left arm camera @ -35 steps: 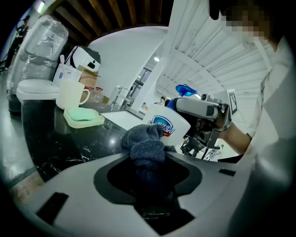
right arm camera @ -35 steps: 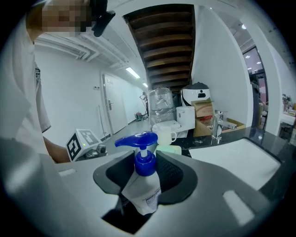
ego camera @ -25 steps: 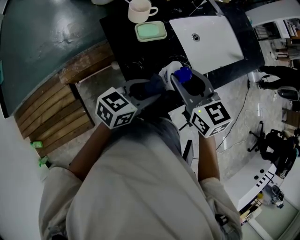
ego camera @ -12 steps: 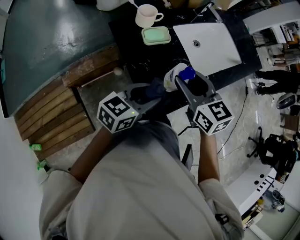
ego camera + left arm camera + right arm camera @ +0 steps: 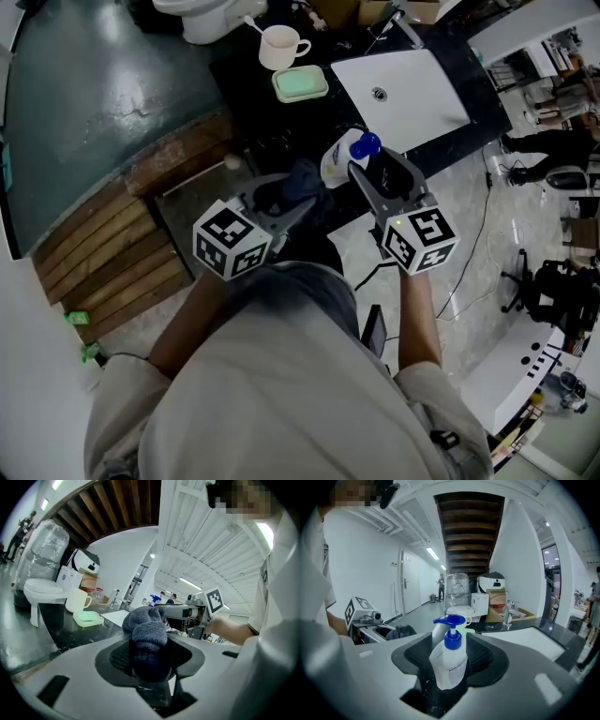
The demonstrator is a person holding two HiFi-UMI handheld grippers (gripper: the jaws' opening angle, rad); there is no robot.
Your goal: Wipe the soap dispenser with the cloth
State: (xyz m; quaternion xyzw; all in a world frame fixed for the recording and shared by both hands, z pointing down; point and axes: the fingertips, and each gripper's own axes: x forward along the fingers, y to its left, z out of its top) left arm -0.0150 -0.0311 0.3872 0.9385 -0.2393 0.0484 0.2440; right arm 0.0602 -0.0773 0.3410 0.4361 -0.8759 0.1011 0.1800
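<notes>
The soap dispenser (image 5: 339,157), a white bottle with a blue pump, stands tilted between the fingers of my right gripper (image 5: 375,173), over the front edge of the black counter (image 5: 248,103). In the right gripper view the dispenser (image 5: 449,665) leans in the gap of the right gripper (image 5: 450,660). Its jaws are opening and the pads no longer seem to press on the bottle. My left gripper (image 5: 291,202) is shut on a bunched dark blue-grey cloth (image 5: 298,181), just left of the bottle. In the left gripper view the cloth (image 5: 147,634) fills the left gripper (image 5: 150,644).
On the counter behind stand a white mug (image 5: 278,47) and a green soap dish (image 5: 300,84), with a white sink basin (image 5: 403,89) to the right. Wooden slats (image 5: 103,244) lie on the floor at left. A black cable (image 5: 473,244) runs across the pale floor at right.
More of the white bottle body now shows beyond the right jaws, and it leans further left. The left gripper with the cloth has shifted slightly up and stays beside the bottle.
</notes>
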